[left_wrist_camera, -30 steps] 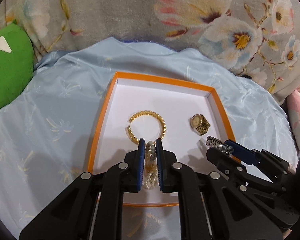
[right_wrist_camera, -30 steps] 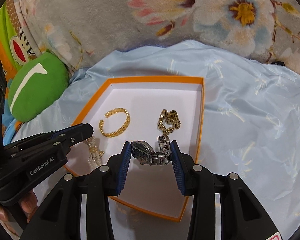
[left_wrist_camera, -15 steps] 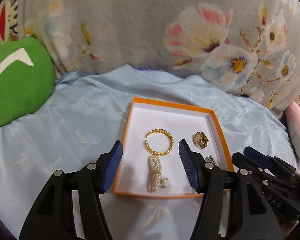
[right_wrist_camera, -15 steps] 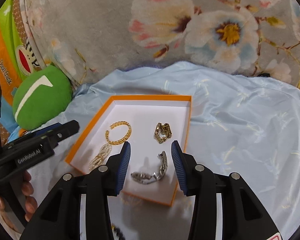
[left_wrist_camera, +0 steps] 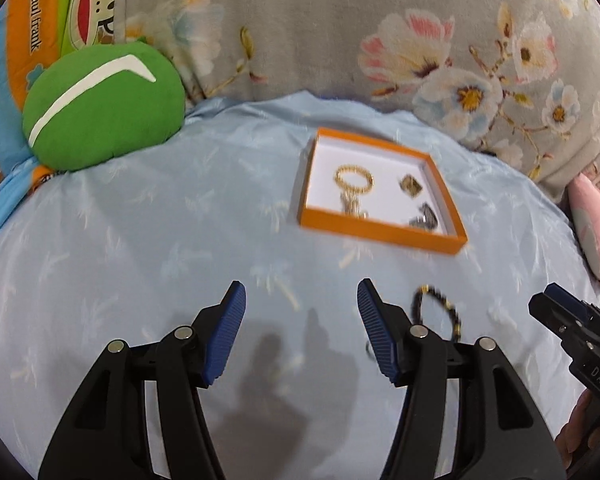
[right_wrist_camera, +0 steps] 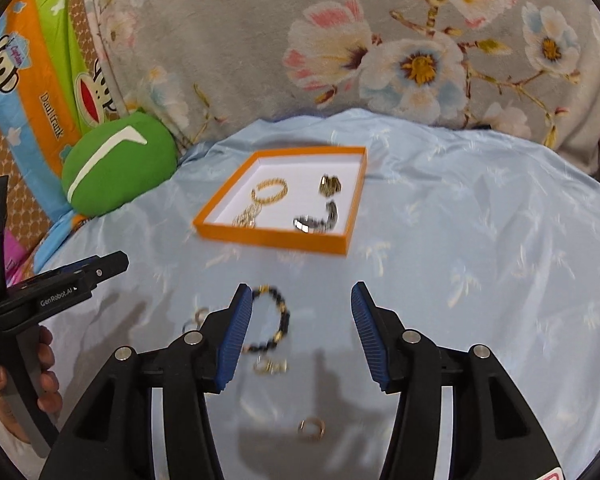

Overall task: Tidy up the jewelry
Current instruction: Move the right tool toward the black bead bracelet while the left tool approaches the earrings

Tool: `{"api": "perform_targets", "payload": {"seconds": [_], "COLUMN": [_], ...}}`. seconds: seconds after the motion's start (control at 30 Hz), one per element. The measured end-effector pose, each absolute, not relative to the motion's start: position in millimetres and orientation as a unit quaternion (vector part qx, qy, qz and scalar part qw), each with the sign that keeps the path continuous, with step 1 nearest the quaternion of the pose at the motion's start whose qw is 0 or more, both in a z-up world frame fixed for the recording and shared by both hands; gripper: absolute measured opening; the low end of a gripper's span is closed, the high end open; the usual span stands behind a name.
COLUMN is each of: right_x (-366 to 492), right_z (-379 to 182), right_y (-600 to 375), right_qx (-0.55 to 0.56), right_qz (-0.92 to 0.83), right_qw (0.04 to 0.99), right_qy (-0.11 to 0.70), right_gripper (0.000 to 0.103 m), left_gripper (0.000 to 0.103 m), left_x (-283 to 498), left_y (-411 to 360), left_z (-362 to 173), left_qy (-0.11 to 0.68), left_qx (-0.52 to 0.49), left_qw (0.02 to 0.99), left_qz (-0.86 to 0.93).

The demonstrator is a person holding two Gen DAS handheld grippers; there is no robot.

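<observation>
Closest in: left gripper (left_wrist_camera: 300,300) spread open over bare blue sheet (left_wrist_camera: 140,248), nothing between the pads. Right gripper (right_wrist_camera: 302,304) opening too, empty, with a black-and-gold bead bracelet (right_wrist_camera: 278,320) lying loose on the sheet right by its left finger. Couple of small gold rings (right_wrist_camera: 311,428) scattered nearby on the fabric, bit blurry. Further back, orange tray (right_wrist_camera: 268,236) with a gold chain bangle (right_wrist_camera: 270,192), pale beaded strand (right_wrist_camera: 246,216), gold watch (right_wrist_camera: 330,185) and silver watch (right_wrist_camera: 318,220) inside. Behind that, green cushion (left_wrist_camera: 100,108) to the left against a floral blanket (left_wrist_camera: 340,20).
</observation>
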State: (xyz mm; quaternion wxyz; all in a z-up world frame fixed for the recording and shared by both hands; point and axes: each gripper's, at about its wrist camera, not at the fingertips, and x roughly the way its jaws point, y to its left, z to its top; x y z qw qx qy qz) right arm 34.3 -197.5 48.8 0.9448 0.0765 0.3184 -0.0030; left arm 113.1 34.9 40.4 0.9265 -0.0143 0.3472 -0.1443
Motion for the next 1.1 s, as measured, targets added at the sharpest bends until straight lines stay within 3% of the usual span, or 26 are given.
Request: {"api": "perform_targets", "payload": {"seconds": [0.47, 0.6, 1.1], "right_x": [12, 28, 97], "right_z": [7, 6, 0], "right_y": [-175, -174, -162], "right_qx": [0.081, 0.089, 0.080], "right_qz": [-0.006, -0.005, -0.019], "right_qw": [0.928, 0.925, 0.912], "right_qy": [0.363, 0.369, 0.401], "right_gripper": [0.051, 0.051, 0.050], "left_gripper": [0.058, 0.063, 0.063], "left_x": [77, 76, 80], "left_y": [21, 21, 24], "left_z": [1, 1, -2], "left_qy": [0.383, 0.377, 0.384], "left_qx": [-0.011, -0.008, -0.011], "left_qw": [0.911, 0.915, 0.913], "left_qz": [-0.150, -0.146, -0.137]}}
